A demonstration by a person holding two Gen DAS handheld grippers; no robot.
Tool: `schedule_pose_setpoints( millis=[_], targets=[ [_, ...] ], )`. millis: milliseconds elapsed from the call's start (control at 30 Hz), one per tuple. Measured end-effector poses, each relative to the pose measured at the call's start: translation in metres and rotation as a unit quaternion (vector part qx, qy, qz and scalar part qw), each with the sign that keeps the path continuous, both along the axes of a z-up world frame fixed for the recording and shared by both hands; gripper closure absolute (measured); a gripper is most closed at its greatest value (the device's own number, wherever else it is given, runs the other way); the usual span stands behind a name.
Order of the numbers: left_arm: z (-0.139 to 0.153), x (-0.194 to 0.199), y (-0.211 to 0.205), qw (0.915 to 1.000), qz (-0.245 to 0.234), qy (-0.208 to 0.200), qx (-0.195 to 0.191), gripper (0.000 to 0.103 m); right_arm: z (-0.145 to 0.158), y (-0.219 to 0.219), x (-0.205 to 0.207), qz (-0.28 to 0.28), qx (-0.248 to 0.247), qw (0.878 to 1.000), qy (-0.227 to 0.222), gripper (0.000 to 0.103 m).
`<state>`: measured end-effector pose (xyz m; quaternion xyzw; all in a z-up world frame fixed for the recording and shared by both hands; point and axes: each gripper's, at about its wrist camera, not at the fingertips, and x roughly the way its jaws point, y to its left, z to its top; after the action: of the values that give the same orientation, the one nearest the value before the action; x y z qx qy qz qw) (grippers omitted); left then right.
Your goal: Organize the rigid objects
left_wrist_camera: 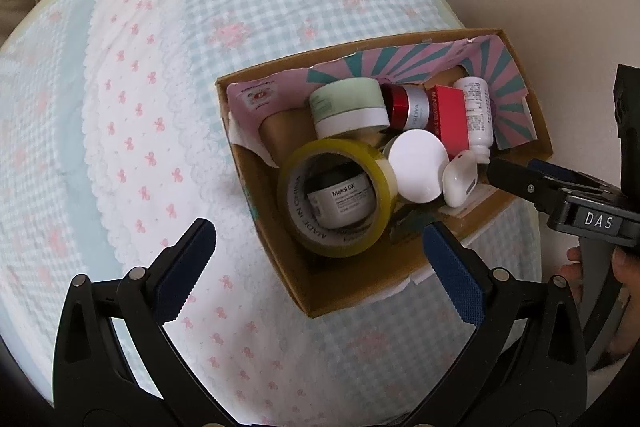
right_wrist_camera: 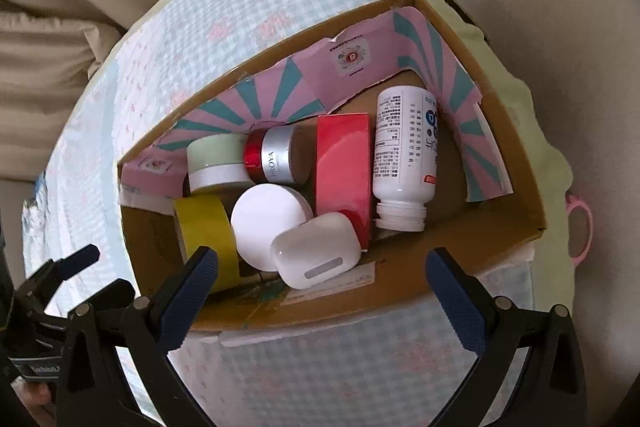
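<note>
Both grippers stand with jaws fully spread and hold nothing. Your left gripper [left_wrist_camera: 316, 251] hovers over the near-left corner of the cardboard box [left_wrist_camera: 360, 291], one pad over the checked bedcover [left_wrist_camera: 160, 27]. Your right gripper [right_wrist_camera: 320, 287] hangs over the box's near wall, above the white earbud case [right_wrist_camera: 316, 255].

All the rigid objects in view lie inside the box: the yellow tape roll [left_wrist_camera: 336, 199] with a small jar [left_wrist_camera: 340, 199] inside its core, the white round lid [left_wrist_camera: 418, 165], the green-lidded jar [left_wrist_camera: 350, 107], the red-and-silver jar [left_wrist_camera: 404, 107], the red carton [left_wrist_camera: 450, 119] and the white bottle [left_wrist_camera: 478, 115], on its side.

Judged from this, the placing appears done or nearly so. The earbud case leans on its neighbours and could slide if nudged. Lift both grippers straight up, keeping the pads off the box wall, so you do not drag the box across the soft cover.
</note>
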<state>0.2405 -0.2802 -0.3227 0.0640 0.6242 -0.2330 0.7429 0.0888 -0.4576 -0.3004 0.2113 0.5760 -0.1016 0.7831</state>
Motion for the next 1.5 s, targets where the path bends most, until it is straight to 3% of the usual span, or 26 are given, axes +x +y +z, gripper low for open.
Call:
schedule_pose_setpoints(
  millis=[233, 433, 633, 800, 933, 1100, 1333, 1500],
  targets=[
    [0.018, -0.008, 0.011, 0.9998, 0.001, -0.014, -0.013, 0.0, 0.012, 0.01, -0.007, -0.006, -0.009, 1.0, -0.011, 0.0],
    [0.05, -0.02, 0.03, 0.9989, 0.011, -0.038, -0.026, 0.0, 0.038, 0.024, -0.015, -0.003, -0.031, 0.999, -0.03, 0.0],
    [0.114, -0.047, 0.076, 0.9947, 0.042, -0.083, -0.043, 0.0, 0.087, 0.059, -0.032, 0.015, -0.052, 0.996, -0.064, 0.0],
    [0.179, -0.077, 0.135, 0.9866, 0.069, -0.136, -0.058, 0.0, 0.141, 0.116, -0.048, 0.057, -0.083, 0.989, -0.105, 0.0],
    [0.241, -0.11, 0.19, 0.971, 0.106, -0.205, -0.062, 0.0, 0.189, 0.164, -0.065, 0.082, -0.091, 0.981, -0.151, 0.0],
    [0.286, -0.151, 0.243, 0.9482, 0.143, -0.28, -0.047, 0.0, 0.244, 0.222, -0.09, 0.113, -0.112, 0.966, -0.205, 0.0],
    [0.315, -0.2, 0.293, 0.9209, 0.183, -0.341, -0.045, 0.0, 0.287, 0.282, -0.128, 0.137, -0.163, 0.939, -0.271, 0.0],
    [0.32, -0.218, 0.306, 0.91, 0.19, -0.366, -0.047, 0.0, 0.298, 0.305, -0.144, 0.139, -0.187, 0.925, -0.299, 0.0]
  ],
)
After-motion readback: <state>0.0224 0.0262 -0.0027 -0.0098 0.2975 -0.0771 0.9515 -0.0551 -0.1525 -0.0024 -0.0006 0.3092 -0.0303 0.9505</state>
